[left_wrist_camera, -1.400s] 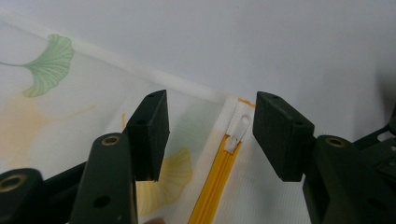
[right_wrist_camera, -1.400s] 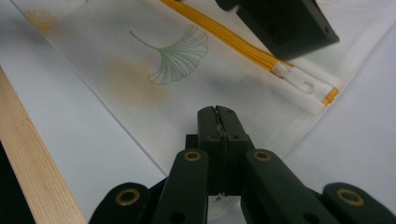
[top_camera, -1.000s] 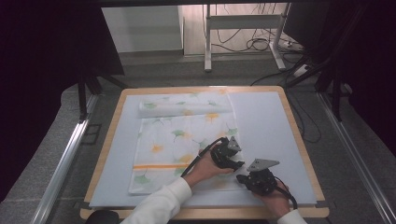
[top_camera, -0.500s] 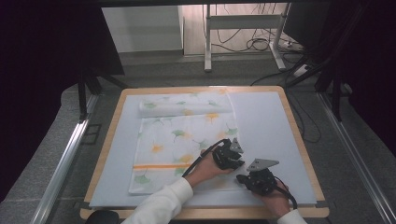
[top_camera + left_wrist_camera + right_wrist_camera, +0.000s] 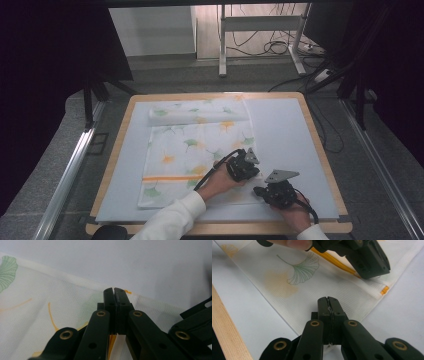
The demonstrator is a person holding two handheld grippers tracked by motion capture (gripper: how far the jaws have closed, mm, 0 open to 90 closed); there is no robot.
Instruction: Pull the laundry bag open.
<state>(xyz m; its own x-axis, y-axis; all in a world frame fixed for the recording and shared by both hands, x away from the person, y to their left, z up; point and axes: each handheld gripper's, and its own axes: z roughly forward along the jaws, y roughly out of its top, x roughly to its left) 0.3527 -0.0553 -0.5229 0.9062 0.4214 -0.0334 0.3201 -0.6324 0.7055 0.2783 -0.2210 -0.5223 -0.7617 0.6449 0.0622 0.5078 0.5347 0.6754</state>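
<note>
A white cloth (image 5: 190, 150) printed with green and orange ginkgo leaves lies flat on the pale mat (image 5: 285, 135), its far end folded over (image 5: 200, 115). My left gripper (image 5: 252, 175) sits at the cloth's right edge by the orange stripe (image 5: 170, 178). Its jaws have just been closing and now stand together (image 5: 114, 290) on the cloth's edge (image 5: 75, 290). My right gripper (image 5: 256, 190) is at the cloth's near right corner, shut (image 5: 328, 300) with a sliver of fabric between the jaws. The left gripper's body (image 5: 372, 265) shows ahead of it on the cloth (image 5: 294, 277).
A wooden rim (image 5: 115, 150) frames the mat, and in the right gripper view it runs close by on the left (image 5: 227, 322). Bare mat lies to the right of the cloth. Metal rails (image 5: 70, 170) flank the table, and cables (image 5: 280, 47) trail on the floor behind.
</note>
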